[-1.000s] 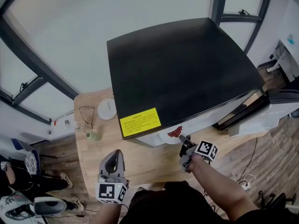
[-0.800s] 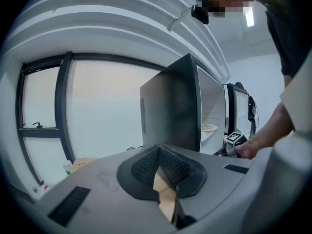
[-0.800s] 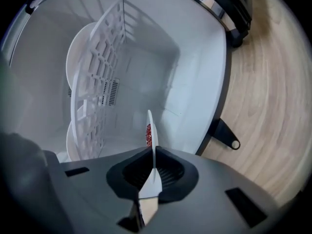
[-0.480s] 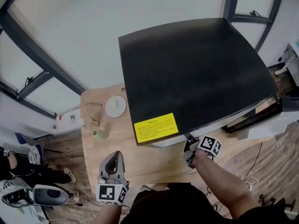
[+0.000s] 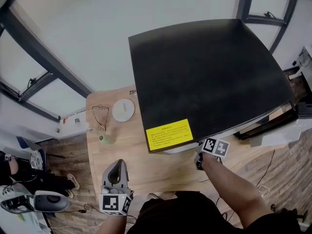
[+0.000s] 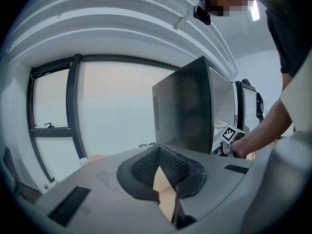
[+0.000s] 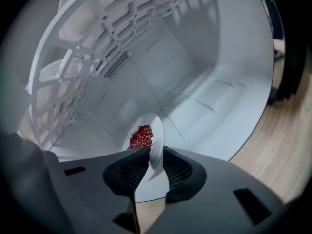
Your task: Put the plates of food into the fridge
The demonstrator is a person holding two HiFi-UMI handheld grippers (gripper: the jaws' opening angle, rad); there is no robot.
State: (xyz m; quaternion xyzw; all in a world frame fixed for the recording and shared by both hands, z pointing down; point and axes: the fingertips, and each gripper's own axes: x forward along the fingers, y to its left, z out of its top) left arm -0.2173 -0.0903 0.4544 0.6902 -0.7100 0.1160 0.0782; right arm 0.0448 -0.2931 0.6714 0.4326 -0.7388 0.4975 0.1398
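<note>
A white plate with a heap of red food sits inside the white fridge compartment. Its near rim is between the jaws of my right gripper, which are opening, with a thin gap at the right pad. From the head view the black fridge top hides the plate, and my right gripper reaches in under its front edge. My left gripper hovers low over the wooden table, away from the fridge. In its own view the left gripper holds nothing, with a narrow gap between its jaws.
A round white dish, a pair of glasses and a small green cup lie on the table left of the fridge. The fridge door stands open at the right. A white lattice shelf runs above the plate.
My right gripper has gone further in under the fridge's front edge. The plate of red food, seen in front of the fridge a second ago, is now hidden from the head view.
</note>
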